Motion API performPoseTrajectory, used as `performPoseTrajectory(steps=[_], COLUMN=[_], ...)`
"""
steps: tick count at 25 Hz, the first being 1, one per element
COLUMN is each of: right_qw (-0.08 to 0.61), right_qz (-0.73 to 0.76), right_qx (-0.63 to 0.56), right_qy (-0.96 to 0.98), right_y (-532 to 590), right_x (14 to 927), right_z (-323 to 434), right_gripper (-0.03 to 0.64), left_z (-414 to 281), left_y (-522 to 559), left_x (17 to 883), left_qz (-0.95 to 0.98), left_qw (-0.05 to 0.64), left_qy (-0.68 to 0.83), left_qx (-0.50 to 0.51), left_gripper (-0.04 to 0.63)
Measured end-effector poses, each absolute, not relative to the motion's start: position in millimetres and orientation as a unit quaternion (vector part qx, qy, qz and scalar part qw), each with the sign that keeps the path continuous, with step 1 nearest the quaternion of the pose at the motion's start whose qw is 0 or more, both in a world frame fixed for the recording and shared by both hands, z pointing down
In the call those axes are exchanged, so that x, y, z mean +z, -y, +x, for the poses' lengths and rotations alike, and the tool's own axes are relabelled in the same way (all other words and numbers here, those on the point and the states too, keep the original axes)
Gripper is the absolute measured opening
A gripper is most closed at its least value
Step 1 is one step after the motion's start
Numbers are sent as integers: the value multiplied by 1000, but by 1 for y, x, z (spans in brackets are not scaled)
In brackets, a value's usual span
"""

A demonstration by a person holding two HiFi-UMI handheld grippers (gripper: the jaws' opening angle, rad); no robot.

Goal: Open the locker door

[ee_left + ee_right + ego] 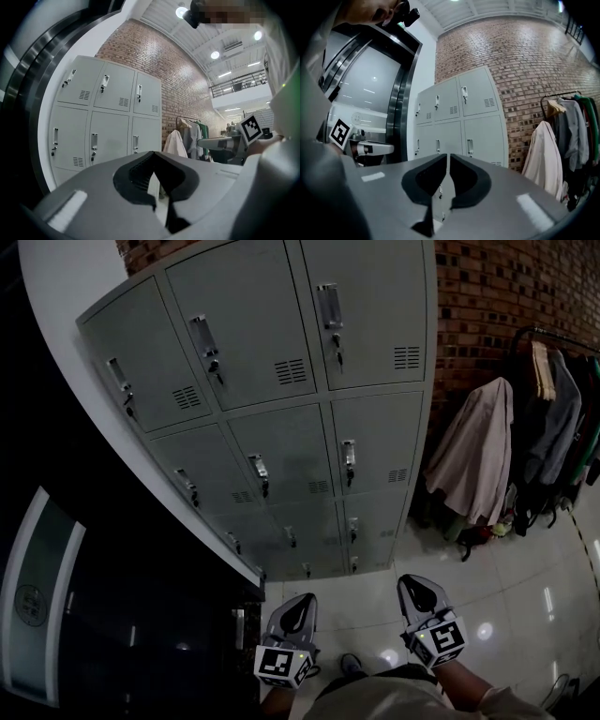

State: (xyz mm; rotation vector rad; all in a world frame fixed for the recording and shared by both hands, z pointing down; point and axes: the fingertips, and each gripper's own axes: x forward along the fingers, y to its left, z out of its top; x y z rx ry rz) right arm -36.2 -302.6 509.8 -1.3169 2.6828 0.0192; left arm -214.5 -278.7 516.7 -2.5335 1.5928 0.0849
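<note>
Ahead, lockers [253, 310] against brick wall [487, 296], every door [291, 442] shut, well apart from left gripper [302, 602] (closed, empty) and right gripper [417, 585] (barely ajar, empty). Door likely thin steel: light, stiff, slick. Take hold at the latch handle [349, 457].

The locker bank [281, 409] stands on the floor [525, 587] with its back to the brick wall [487, 296], its doors set in three columns of stacked rows. A curved wall [75, 334] runs along its left side, with a panel [37, 596] further left and nearer the person. Right of the lockers, a rack of hanging garments [562, 418] stands along the same brick wall, a coat [473, 456] at its near end, while the left gripper [302, 604] and right gripper [417, 583] lie side by side before the lockers, well apart from them
</note>
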Motion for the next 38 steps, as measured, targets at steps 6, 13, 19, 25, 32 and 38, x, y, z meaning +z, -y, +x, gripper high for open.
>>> performPoseTrajectory(steps=[6,13,19,25,32,38], right_qw=[69,58,40,18,7,-13], right_qz=[-425,-403,-398,-409,-420,-412], right_qx=[8,10,0,-24,-44,-52], right_qy=[-903,-913,-916,-912,-906,-910], right_y=[339,409,492,572,657,696], right_x=[521,533,547,573,582,591], right_z=[-72,-98,-127,-149,-165,-186], right_gripper=[56,110,147,147,147,198], left_z=[-247,-257,-257,-260,-271,-279], left_y=[305,328,343,350,358,362], left_x=[524,532,529,526,541,541], left_qz=[-837,-833,-829,-819,-807,-799], left_qw=[83,68,65,64,46,52], left_qy=[-540,-547,-555,-570,-589,-599], left_qx=[24,35,29,25,19,8], left_gripper=[28,26,28,26,26,26])
